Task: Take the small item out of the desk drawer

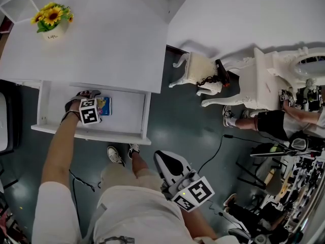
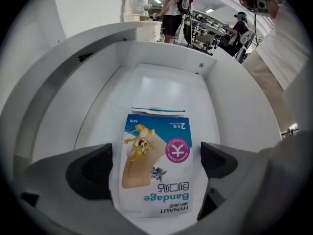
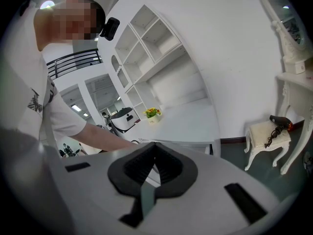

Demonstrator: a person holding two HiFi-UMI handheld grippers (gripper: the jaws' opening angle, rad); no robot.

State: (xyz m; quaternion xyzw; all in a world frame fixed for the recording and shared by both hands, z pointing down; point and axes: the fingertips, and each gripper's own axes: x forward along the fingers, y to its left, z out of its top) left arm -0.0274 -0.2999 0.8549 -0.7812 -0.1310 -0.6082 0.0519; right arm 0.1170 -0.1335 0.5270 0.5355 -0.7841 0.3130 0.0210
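Observation:
The white desk drawer (image 1: 91, 133) stands pulled out under the desktop. On its floor lies a small blue-and-white bandage packet (image 1: 106, 105), flat and printed side up. My left gripper (image 1: 100, 105) is down inside the drawer. In the left gripper view the packet (image 2: 156, 151) lies between the two dark pads (image 2: 90, 173), and that gripper (image 2: 155, 169) is open around it, its jaws close to the packet's long edges. My right gripper (image 1: 163, 160) hangs by my waist, away from the drawer. Seen in its own view, the right gripper (image 3: 155, 163) is shut on nothing.
A white desk (image 1: 101, 39) carries a pot of sunflowers (image 1: 52, 20) at its back left. To the right stand a white stool (image 1: 199, 70) with a hair dryer and a dressing table (image 1: 266, 78). A person's legs (image 1: 264, 122) reach in at the right.

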